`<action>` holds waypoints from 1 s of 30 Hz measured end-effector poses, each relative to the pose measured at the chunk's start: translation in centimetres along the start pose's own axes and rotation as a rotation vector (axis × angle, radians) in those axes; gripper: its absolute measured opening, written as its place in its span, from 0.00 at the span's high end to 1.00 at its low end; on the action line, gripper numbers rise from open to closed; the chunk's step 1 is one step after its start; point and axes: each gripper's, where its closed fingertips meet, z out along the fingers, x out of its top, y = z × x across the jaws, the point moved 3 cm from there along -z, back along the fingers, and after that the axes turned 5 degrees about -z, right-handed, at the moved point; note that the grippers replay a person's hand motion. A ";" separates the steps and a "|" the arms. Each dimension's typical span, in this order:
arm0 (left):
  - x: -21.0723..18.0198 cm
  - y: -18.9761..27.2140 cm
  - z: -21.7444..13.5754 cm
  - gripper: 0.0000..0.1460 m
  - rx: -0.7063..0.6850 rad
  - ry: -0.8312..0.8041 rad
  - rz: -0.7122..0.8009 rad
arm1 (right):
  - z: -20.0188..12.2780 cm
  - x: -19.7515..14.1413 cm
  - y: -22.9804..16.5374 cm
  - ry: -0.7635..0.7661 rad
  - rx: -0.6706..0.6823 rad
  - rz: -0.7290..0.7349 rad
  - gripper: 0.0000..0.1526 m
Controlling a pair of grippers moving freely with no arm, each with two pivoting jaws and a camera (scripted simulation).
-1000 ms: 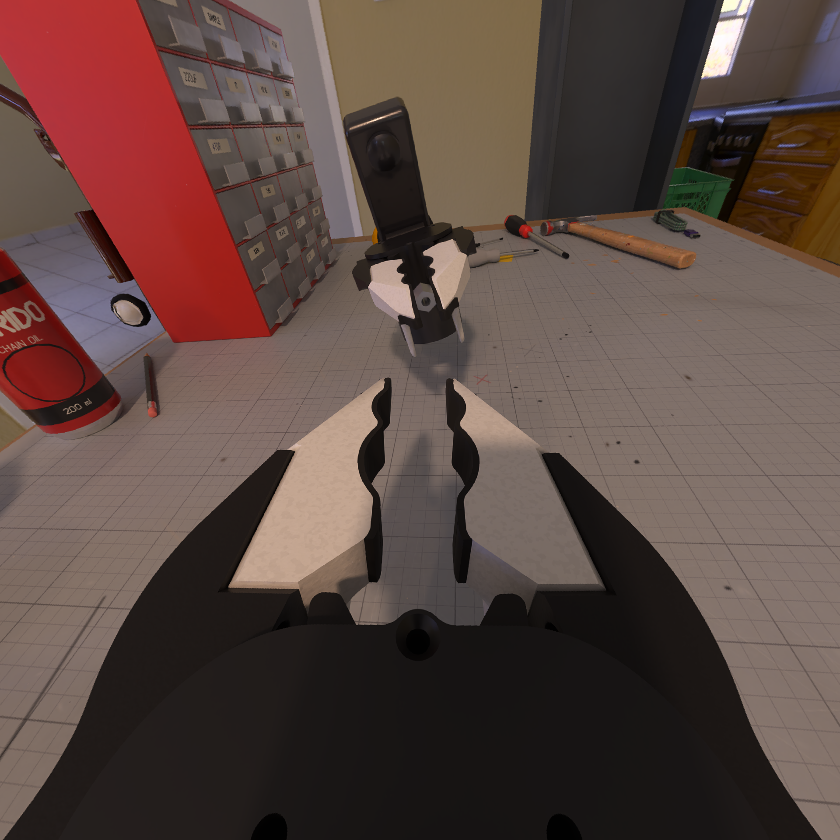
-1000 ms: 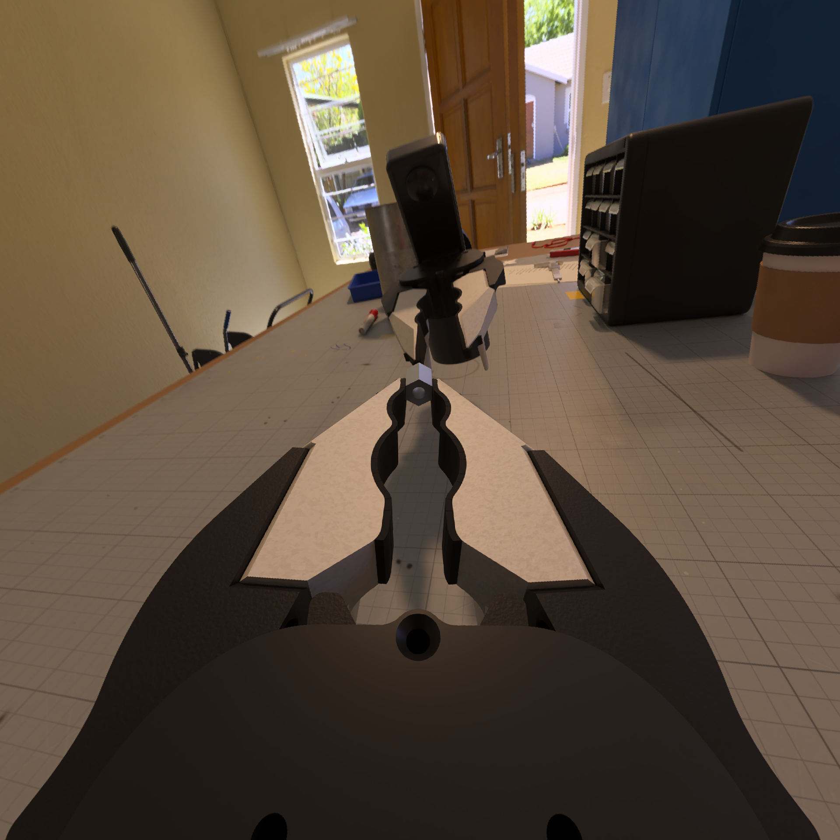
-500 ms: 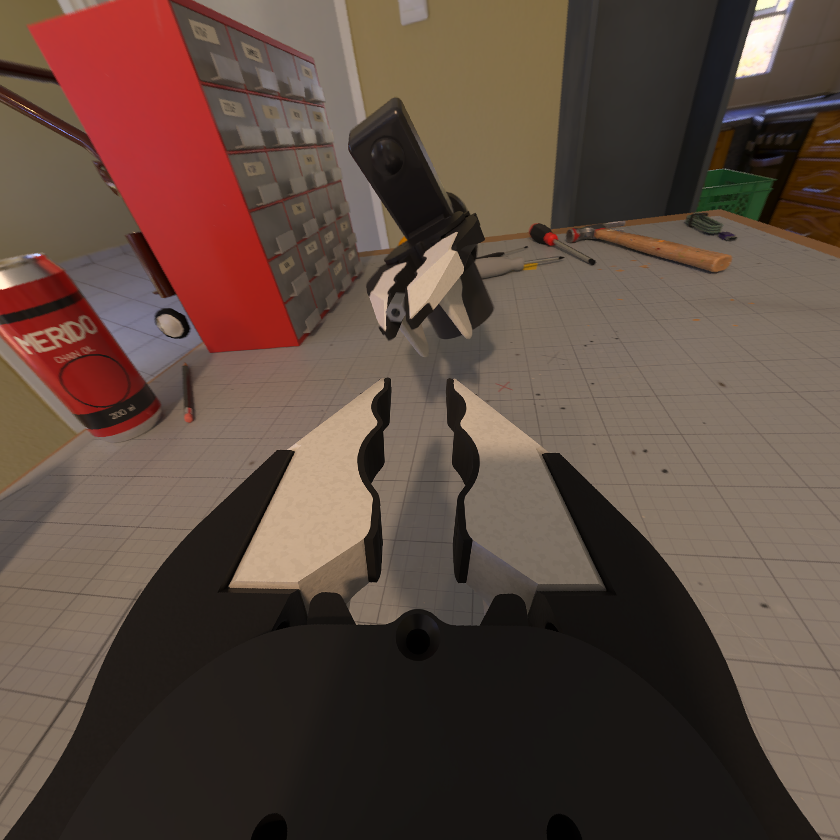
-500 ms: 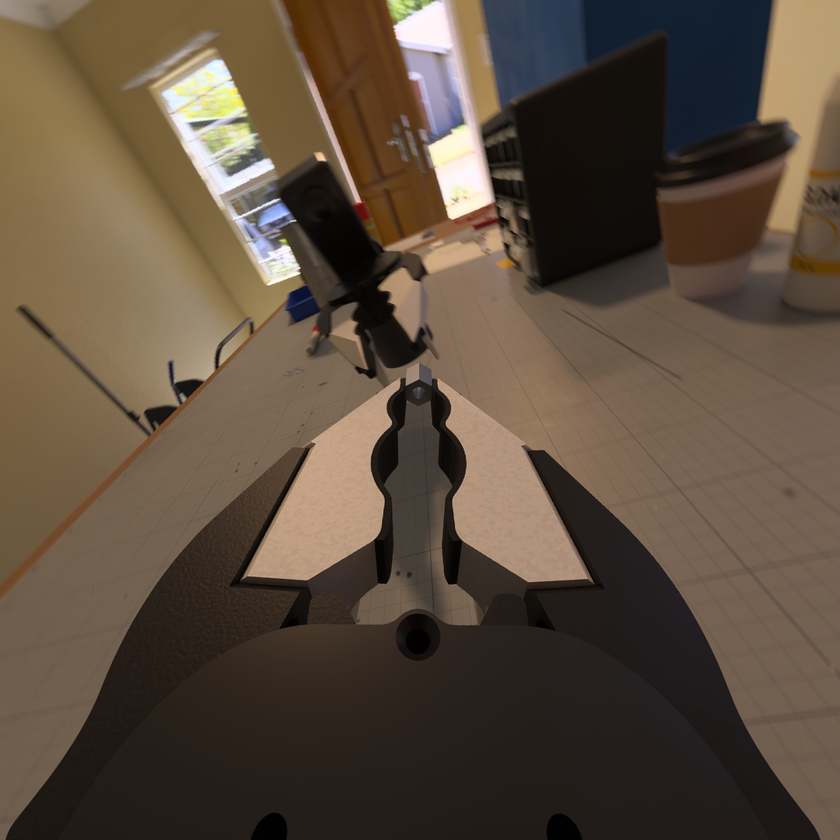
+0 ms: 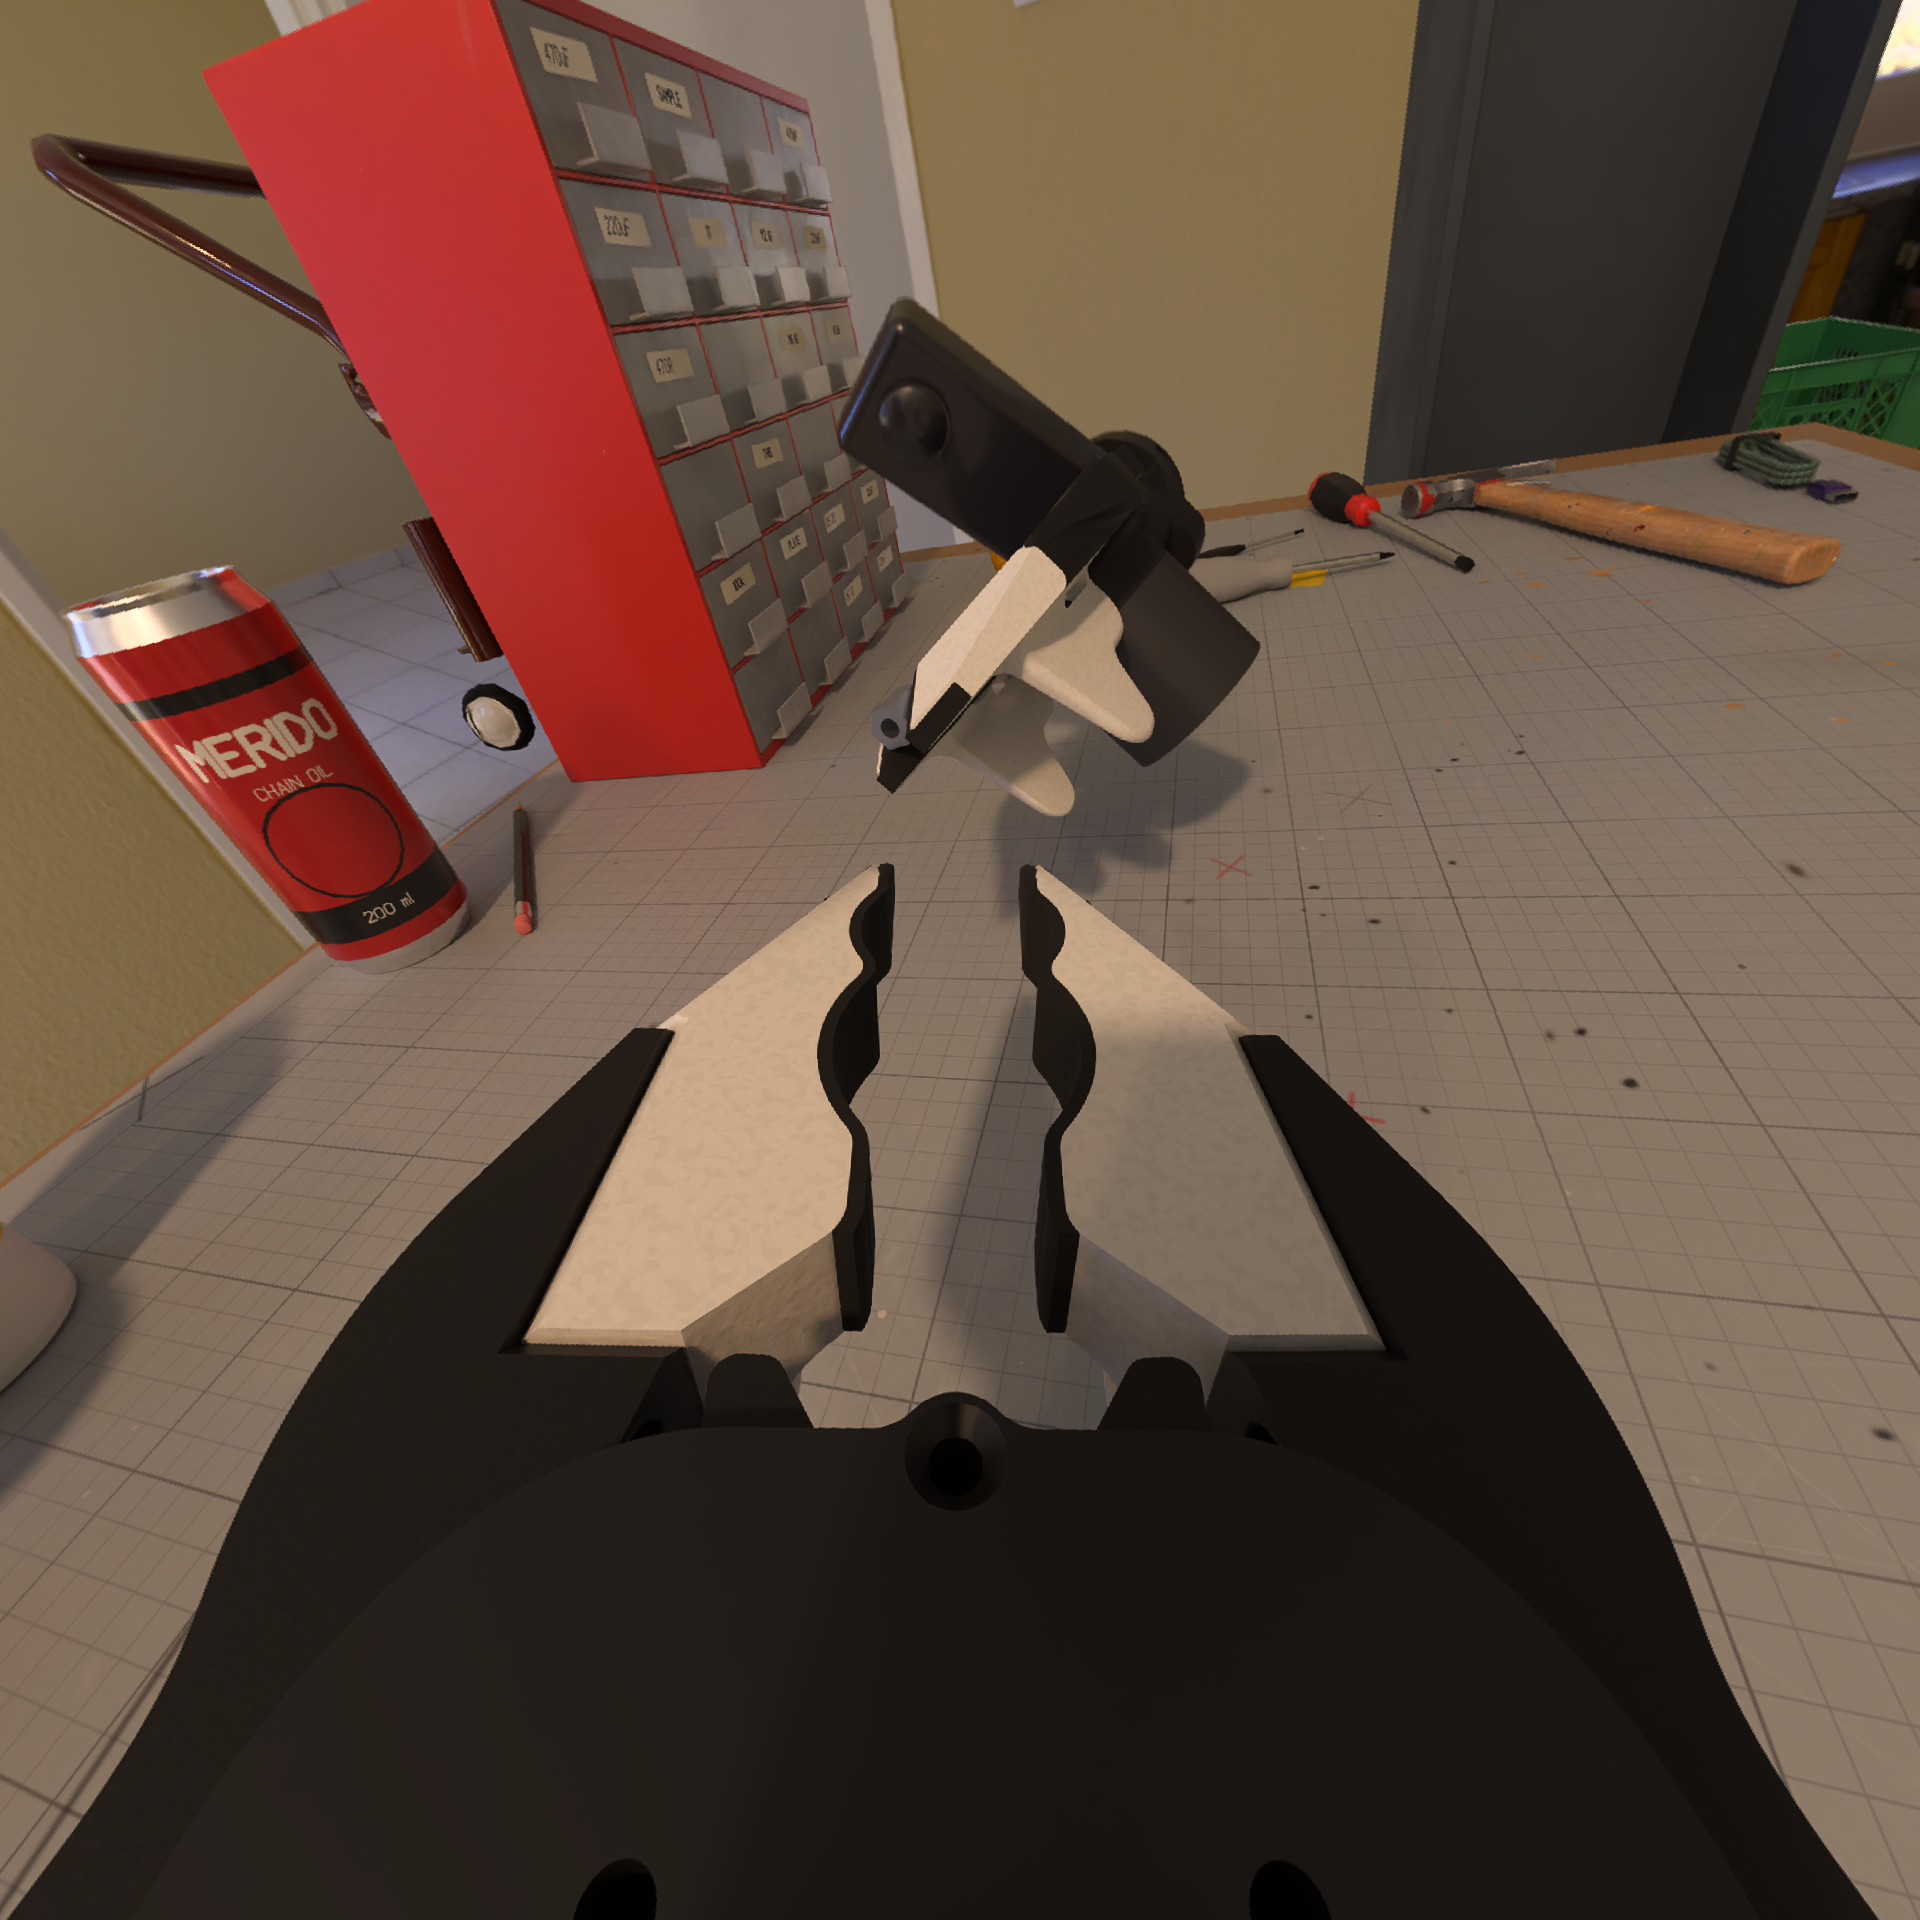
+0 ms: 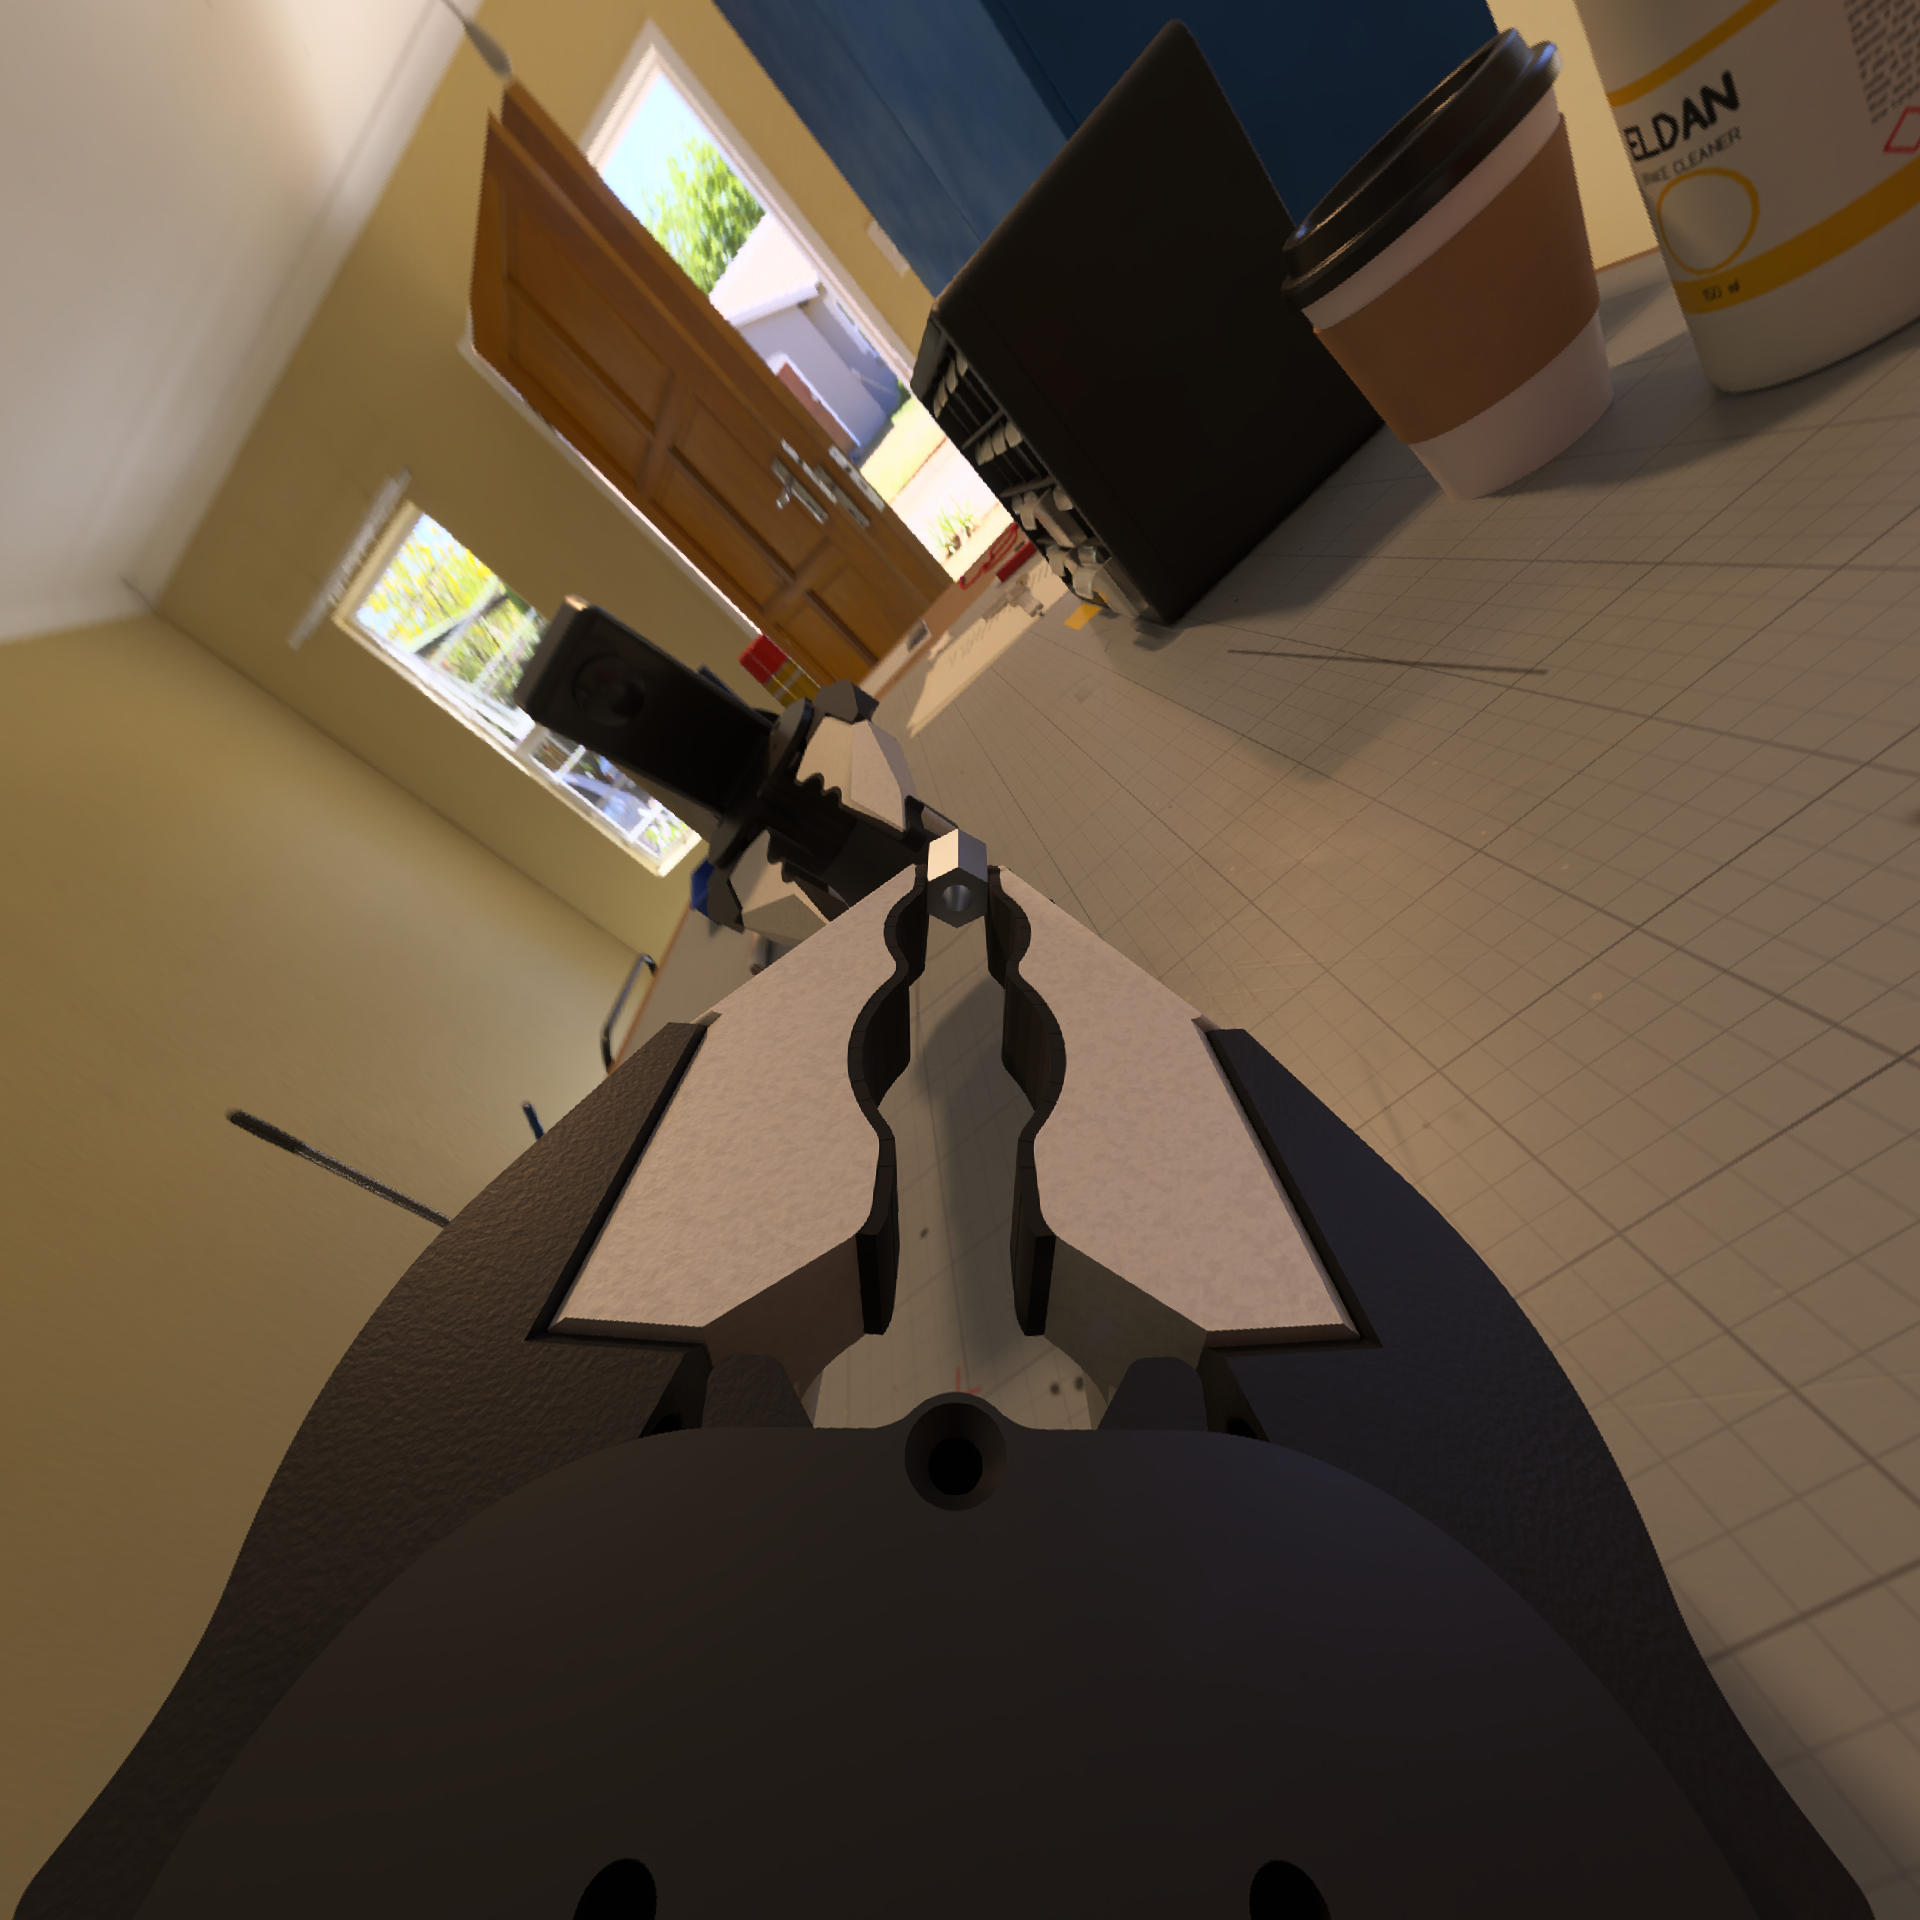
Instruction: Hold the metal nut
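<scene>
The grey gridded bench [image 5: 1558, 1039] stretches away under me, with a red drawer cabinet [image 5: 436, 416] at the far left and a red can [image 5: 270, 769] nearer on the left. A hammer [image 5: 1621, 520] lies far right. My left hand-held gripper [image 5: 956, 883] hovers with its fingers parted and nothing between them. My right hand-held gripper [image 6: 954, 883], rolled well over to one side, pinches the small metal nut [image 6: 956, 875] at its very fingertips, clear of the bench.

Pencil [image 5: 522, 871] right of can [image 5: 272, 767]
</scene>
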 end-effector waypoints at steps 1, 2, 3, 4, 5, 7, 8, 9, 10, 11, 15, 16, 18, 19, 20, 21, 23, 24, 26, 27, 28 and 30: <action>0.0 0.0 0.0 0.84 0.002 0.003 -0.002 | 0.1 0.0 0.1 0.015 0.006 0.027 0.94; 0.0 -0.1 0.0 0.84 0.003 0.004 -0.003 | 0.1 0.0 0.1 0.028 0.016 0.054 0.94; 0.0 -0.1 0.0 0.84 0.003 0.005 -0.004 | 0.2 0.1 0.2 0.045 0.026 0.082 0.94; 0.0 -0.1 0.0 0.84 0.002 0.006 -0.004 | 0.2 0.2 0.2 0.064 0.034 0.108 0.94; 0.0 -0.1 0.0 0.84 0.002 0.007 -0.003 | 0.2 0.2 0.4 0.078 0.038 0.130 0.94; 0.0 -0.1 0.0 0.84 0.001 0.004 -0.003 | 0.3 0.1 0.6 0.090 0.032 0.153 0.94; 0.0 -0.1 0.0 0.84 0.002 0.003 -0.002 | 0.3 0.1 0.8 0.090 0.024 0.155 0.94; 0.0 -0.1 0.0 0.84 0.005 0.004 0.000 | 0.3 0.1 0.8 0.088 0.018 0.152 0.94; 0.0 -0.1 0.0 0.84 0.010 0.005 0.003 | 0.3 0.1 0.9 0.088 0.013 0.149 0.94; 0.0 -0.2 0.0 0.84 0.014 0.005 0.006 | 0.4 0.1 0.9 0.088 0.007 0.146 0.94; 0.1 -0.4 0.0 0.83 0.036 0.008 0.015 | 0.5 0.1 0.8 0.083 -0.013 0.122 0.94; 0.2 -0.4 0.0 0.83 0.046 0.015 0.025 | 0.6 0.1 0.7 0.087 -0.014 0.117 0.94; 0.6 -0.6 -0.1 0.83 0.089 0.026 0.073 | 0.6 0.5 0.5 0.125 -0.011 0.081 0.94; 0.9 -0.5 -0.2 0.83 0.118 0.033 0.128 | 0.6 1.0 0.2 0.170 0.001 0.041 0.94; 1.4 -0.4 -0.2 0.83 0.144 0.043 0.201 | 0.4 1.7 -0.4 0.236 0.018 -0.029 0.94; 1.8 -0.2 -0.2 0.82 0.173 0.051 0.278 | 0.1 2.6 -1.4 0.322 0.030 -0.121 0.94; 2.6 0.2 -0.1 0.81 0.232 0.048 0.398 | -0.4 3.9 -3.5 0.439 0.037 -0.342 0.94; 3.0 0.5 -0.1 0.80 0.248 0.048 0.431 | -0.6 4.2 -3.8 0.426 0.000 -0.441 0.94; 4.0 1.1 0.1 0.80 0.261 0.062 0.461 | -0.9 4.3 -4.0 0.408 -0.041 -0.550 0.94; 4.6 1.3 0.2 0.80 0.267 0.067 0.466 | -0.8 4.2 -3.8 0.407 -0.049 -0.539 0.94; 5.0 1.4 0.3 0.80 0.285 0.065 0.471 | -0.7 4.2 -3.7 0.406 -0.056 -0.521 0.94; 5.6 1.2 0.3 0.80 0.360 0.030 0.502 | -0.5 4.0 -3.7 0.420 -0.049 -0.505 0.94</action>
